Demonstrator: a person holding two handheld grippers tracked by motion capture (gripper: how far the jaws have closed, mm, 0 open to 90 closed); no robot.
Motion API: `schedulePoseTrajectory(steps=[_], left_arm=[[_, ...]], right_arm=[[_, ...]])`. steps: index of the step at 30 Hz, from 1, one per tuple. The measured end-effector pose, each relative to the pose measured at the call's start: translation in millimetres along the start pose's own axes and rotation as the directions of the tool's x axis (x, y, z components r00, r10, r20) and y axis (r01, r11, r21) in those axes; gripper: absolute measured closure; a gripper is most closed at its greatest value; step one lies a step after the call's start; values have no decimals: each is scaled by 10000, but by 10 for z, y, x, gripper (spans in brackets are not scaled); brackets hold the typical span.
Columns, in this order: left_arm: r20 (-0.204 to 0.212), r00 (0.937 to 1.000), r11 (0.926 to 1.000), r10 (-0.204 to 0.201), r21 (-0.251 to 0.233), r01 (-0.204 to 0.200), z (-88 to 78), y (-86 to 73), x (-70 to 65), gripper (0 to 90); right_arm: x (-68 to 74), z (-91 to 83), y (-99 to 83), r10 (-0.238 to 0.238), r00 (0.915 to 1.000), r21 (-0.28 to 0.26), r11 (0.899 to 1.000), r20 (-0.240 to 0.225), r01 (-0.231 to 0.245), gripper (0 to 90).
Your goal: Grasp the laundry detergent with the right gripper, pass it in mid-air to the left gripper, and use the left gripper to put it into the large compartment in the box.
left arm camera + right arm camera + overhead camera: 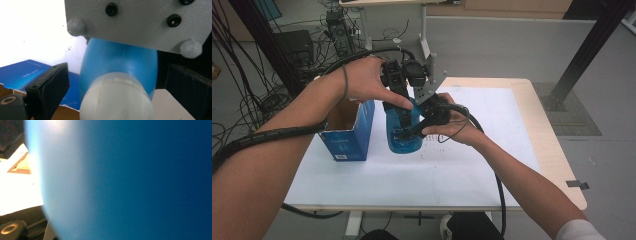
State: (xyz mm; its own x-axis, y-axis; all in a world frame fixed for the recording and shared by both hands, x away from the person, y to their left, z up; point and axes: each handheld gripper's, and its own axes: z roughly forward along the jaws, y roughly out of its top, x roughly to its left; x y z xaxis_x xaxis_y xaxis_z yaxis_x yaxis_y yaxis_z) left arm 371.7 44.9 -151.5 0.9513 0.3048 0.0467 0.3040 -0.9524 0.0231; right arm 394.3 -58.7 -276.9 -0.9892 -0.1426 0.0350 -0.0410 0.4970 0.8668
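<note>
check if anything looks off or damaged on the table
Only the blue box stands out: its top is torn open, with ragged cardboard edges and flaps standing up. The blue bottle stands upright beside it on the white sheet, held by the right gripper, white cap on. No spill shows.

A pale wooden desk (546,131) under a white sheet (482,150) stands on grey floor (512,50); tangled black cables (257,100) lie left; a black post (592,45) rises right.
</note>
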Motion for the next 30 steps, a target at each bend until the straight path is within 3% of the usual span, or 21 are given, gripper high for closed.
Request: schedulePoseTrajectory(steps=[30], left_arm=[[-38, 10000, 10000, 80, 36, -80, 3, 20, -2, 62]], right_arm=[[8, -9, 5, 5, 10000, -38, 10000, 4, -5, 445]])
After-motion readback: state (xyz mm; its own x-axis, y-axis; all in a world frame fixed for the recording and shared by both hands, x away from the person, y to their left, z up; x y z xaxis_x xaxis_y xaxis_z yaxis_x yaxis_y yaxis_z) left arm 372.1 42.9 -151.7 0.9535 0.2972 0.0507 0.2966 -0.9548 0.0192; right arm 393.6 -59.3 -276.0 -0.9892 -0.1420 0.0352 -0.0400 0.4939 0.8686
